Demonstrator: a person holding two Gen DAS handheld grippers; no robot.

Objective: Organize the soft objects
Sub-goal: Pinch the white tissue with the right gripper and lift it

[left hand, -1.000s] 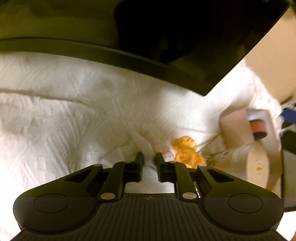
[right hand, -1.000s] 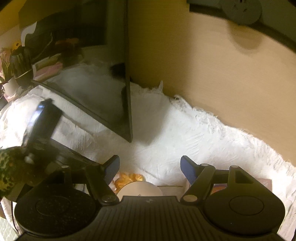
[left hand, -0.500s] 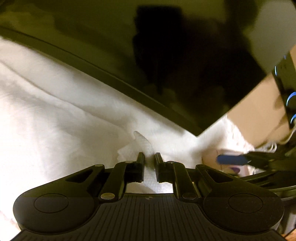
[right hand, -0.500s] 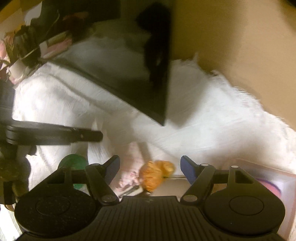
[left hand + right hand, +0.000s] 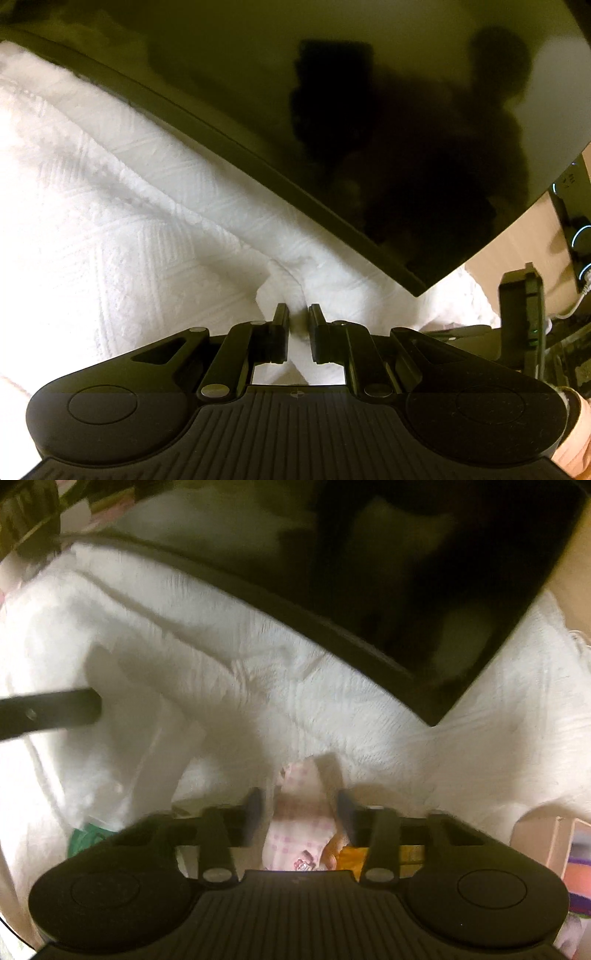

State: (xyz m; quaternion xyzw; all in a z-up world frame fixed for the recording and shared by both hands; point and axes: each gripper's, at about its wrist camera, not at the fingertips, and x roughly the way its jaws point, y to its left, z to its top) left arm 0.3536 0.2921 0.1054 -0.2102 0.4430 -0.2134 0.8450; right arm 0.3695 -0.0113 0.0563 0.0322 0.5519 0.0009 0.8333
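My left gripper (image 5: 298, 317) is shut on a white cloth (image 5: 282, 295) that sticks up between its fingers, lifted over the white textured blanket (image 5: 110, 240). My right gripper (image 5: 300, 805) points steeply down and its jaws are closing. A pink checked cloth (image 5: 303, 812) lies between them, and a small gap still shows at the left finger. An orange soft thing (image 5: 341, 853) lies just right of the pink cloth. A black finger (image 5: 51, 712) of the left gripper reaches in from the left of the right wrist view.
A big dark screen (image 5: 369, 110) leans over the blanket, and its lower corner (image 5: 432, 716) sits close behind the cloths. A green thing (image 5: 85, 840) peeks out at lower left. A cardboard box (image 5: 554, 842) stands at right. A black device with blue light rings (image 5: 576, 229) sits on the wooden surface.
The left gripper rose and swung away from the orange thing with the white cloth in it. The right gripper dropped over the pink cloth and its jaws narrowed from wide open.
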